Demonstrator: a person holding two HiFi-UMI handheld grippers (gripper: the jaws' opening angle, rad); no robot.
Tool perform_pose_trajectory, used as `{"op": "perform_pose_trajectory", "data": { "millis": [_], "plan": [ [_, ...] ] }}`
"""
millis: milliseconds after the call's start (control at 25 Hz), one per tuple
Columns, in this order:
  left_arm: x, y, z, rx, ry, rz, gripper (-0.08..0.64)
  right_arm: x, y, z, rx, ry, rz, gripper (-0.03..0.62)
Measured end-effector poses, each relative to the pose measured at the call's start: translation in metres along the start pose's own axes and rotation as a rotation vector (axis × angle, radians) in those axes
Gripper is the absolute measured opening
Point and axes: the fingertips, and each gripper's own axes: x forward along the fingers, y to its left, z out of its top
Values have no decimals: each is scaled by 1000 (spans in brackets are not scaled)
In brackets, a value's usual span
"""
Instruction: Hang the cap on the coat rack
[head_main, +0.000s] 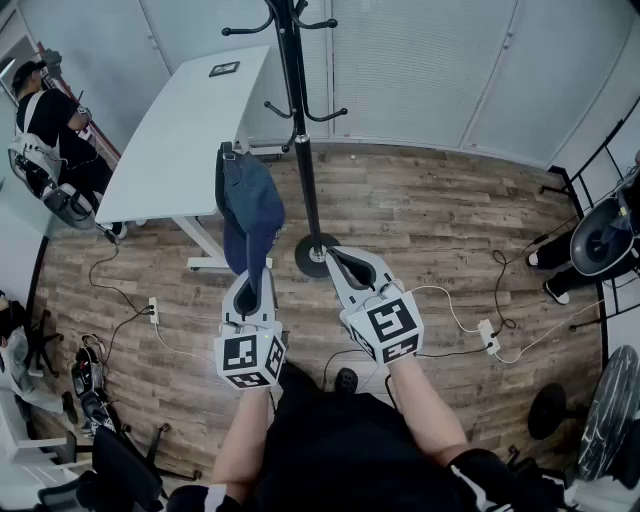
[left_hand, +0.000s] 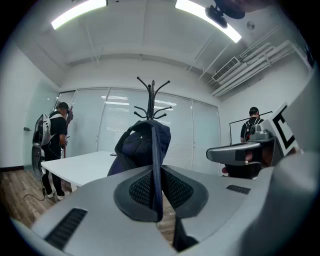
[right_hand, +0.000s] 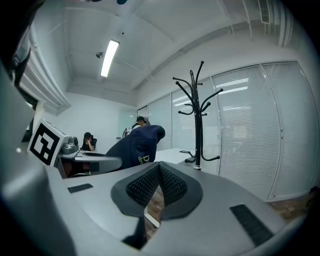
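The white surface fills the head view's 10 o'clock, and the black coat rack stands at 12. The dark blue cap is held up at 9 o'clock of the pole, not on any hook. Its brim is pinched in the left tool, jaws clamped on it. The right tool is closed on nothing and points at the rack's base. Both forearms reach forward, side by side.
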Motion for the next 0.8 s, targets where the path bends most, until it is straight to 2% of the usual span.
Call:
{"op": "perform_pose_trajectory", "data": {
  "millis": [360,560,800],
  "plan": [
    [0,-27,4,7,-11,-27,29,-17,-10,-1,-5,-1,-10,29],
    [-1,-39,6,8,-17,-34,29,-20,-8,-13,10,47,36,29],
    [-4,-46,3,5,-16,-20,29,-25,-17,-23,51,59,35,31]
  ]
}}
